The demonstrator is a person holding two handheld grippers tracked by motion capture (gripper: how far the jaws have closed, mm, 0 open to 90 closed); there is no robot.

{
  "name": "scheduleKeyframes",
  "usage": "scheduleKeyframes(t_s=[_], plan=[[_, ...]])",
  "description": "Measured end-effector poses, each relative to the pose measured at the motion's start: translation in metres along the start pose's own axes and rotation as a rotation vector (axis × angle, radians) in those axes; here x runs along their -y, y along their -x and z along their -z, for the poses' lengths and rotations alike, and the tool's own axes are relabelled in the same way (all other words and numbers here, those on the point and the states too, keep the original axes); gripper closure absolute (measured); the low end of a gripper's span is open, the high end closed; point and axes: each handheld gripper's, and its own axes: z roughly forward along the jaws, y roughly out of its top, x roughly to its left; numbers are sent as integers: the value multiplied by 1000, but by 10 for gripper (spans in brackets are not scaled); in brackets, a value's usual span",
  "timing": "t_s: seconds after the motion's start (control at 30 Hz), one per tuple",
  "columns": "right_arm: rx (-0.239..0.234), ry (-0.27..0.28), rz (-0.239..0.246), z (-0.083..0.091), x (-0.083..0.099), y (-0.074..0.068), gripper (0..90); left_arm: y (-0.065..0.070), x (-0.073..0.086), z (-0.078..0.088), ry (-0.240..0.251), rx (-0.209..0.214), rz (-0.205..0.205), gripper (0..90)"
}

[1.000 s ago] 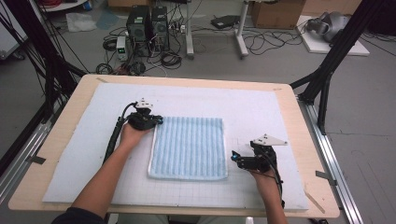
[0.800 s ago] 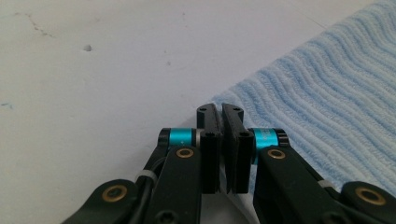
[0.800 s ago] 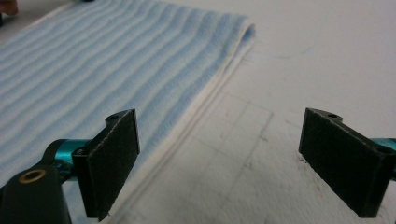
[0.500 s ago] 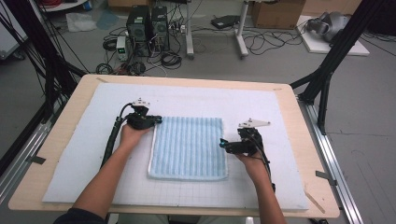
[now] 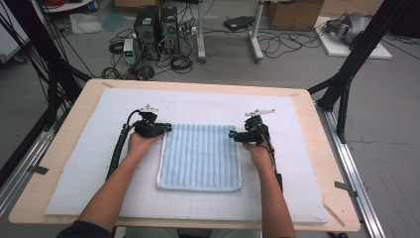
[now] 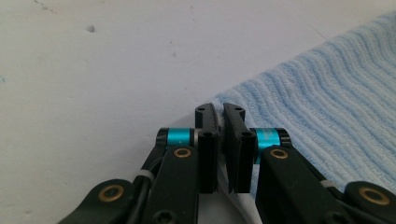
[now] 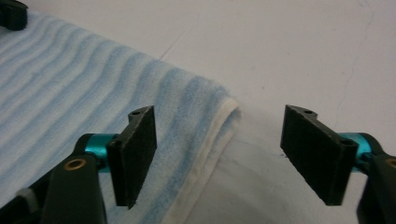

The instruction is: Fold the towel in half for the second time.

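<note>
You are pinching the far left corner of the blue towel with your left gripper; in the left gripper view its jaws are clenched together right at the towel's corner, though whether they are gripping cloth or just its hem is hard to say from that close angle. The towel is lying flat in the middle of the white mat, folded into a neat rectangle, with its white hem showing along the right edge.

Moving right, you are bringing your right gripper in at the far right corner. Its jaws have just been closing but are standing apart, one pad over the cloth and the other over bare mat, with the corner lying between them and not yet pressed.

So you are taking hold of the two far corners, probably for a fold toward you. Next, you are needing to lower the right gripper so the hem sits between the pads, then close fully before lifting both corners together.

No containers are standing on the table.
</note>
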Motion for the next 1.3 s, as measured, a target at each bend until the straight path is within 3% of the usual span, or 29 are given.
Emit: scheduleKeyframes(t_s=[0.2, 0.27, 0.3, 0.33, 0.43, 0.5, 0.53, 0.63, 0.73, 0.83, 0.93, 1.03, 1.13, 1.2, 1.3], plan=[[-20, 0, -9, -13, 1, 1, 487, 0, 0, 0, 0, 1, 4, 839], [-20, -14, 11, -18, 2, -1, 534, 0, 0, 0, -2, 1, 1, 840], [-7, -17, 19, -19, 2, -2, 584, 0, 0, 0, -2, 2, 2, 841], [-14, -15, 29, -19, 2, -2, 673, 0, 0, 0, 1, 2, 6, 843], [-30, -25, 72, -20, 0, -6, 824, -2, 0, 0, 3, 7, 21, 852], [-2, -30, 98, -20, -4, -10, 838, -6, -1, 1, 23, 8, 62, 861], [10, -22, 99, -20, -6, -10, 842, -9, -2, 2, 57, 11, 89, 863], [23, 38, 64, -17, -15, -10, 842, -13, -8, 7, 153, 32, 134, 865], [1, 87, 39, -12, -18, -8, 842, -14, -8, 14, 168, 65, 102, 864], [-20, 89, 32, -9, -17, -7, 842, -15, -8, 20, 176, 99, 94, 864], [-41, 111, 25, -3, -16, -9, 842, -10, -8, 26, 184, 111, 69, 863], [-62, 124, 49, 5, -15, -13, 841, -4, -7, 34, 204, 119, 35, 863], [-81, 128, 64, 12, -13, -16, 840, 1, -7, 40, 175, 122, 12, 862], [-91, 131, 66, 17, -11, -18, 840, 6, -3, 44, 204, 117, -9, 862], [-104, 140, 72, 24, -7, -21, 840, 13, 2, 49, 186, 115, -40, 862]])
